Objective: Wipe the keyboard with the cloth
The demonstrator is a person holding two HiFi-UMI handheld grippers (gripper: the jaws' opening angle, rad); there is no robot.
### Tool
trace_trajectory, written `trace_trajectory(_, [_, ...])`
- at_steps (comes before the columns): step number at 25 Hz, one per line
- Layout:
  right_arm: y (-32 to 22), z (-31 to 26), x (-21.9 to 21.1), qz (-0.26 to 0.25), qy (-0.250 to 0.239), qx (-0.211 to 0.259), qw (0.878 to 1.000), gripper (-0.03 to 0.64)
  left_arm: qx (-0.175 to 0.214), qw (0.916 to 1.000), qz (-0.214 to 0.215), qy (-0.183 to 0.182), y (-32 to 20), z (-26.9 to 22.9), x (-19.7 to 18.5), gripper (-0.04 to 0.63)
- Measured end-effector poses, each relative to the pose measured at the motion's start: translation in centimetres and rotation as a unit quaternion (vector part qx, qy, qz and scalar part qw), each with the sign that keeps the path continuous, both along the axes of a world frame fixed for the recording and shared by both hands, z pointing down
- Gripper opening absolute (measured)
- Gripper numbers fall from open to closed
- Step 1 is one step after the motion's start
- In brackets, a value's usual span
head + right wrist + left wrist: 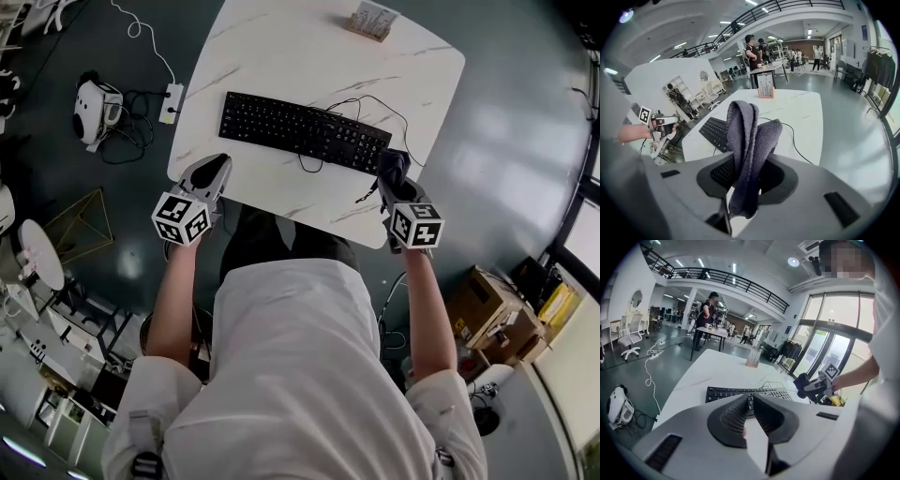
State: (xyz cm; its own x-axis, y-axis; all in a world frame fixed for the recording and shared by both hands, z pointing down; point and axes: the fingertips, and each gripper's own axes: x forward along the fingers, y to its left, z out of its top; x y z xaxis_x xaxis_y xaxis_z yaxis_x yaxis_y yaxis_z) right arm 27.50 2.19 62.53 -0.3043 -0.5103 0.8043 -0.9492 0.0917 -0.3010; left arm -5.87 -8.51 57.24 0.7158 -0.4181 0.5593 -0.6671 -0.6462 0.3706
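Figure: surroundings of the work area, as I see them from overhead.
A white marble-patterned square table (281, 56) carries a small wooden card holder (372, 21) at its far edge. On the dark glossy floor (506, 141) to its left lie a white power strip (171, 101) and a white rounded device (97, 111). Brown cardboard boxes (492, 314) stand lower right.

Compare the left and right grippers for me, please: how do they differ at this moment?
The right gripper is shut on the dark cloth; the left gripper is shut with nothing between its jaws. The right gripper is at the right end of the keyboard; the left gripper is near its left end, over the near edge of the table. Both point toward the keyboard.
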Motion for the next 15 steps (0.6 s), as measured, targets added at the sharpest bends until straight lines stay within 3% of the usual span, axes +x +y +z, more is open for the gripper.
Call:
trace_trajectory(3, [-1.0, 1.2, 0.5, 0.015, 0.021, -0.014, 1.0, 0.118, -0.018, 0.9997, 0.013, -0.009, -0.8, 2.2, -0.8, 0.031])
trace_trajectory(6, [-1.9, 2.5, 1.3, 0.018, 0.055, -0.036, 0.998, 0.118, -0.036, 0.9987, 0.03, -0.02, -1.6, 4.2, -1.6, 0.094])
trace_trajectory(10, [-3.8, 4.1, 2.2, -0.04, 0.118, -0.057, 0.991, 0.118, -0.06, 0.9971, 0.041, -0.024, -2.9, 6.6, -2.6, 0.129])
trace_trajectory(15, [-6.6, 5.9, 2.9, -0.091, 0.153, -0.075, 0.981, 0.118, -0.082, 0.9946, 0.054, -0.034, -4.5, 9.6, -3.6, 0.155])
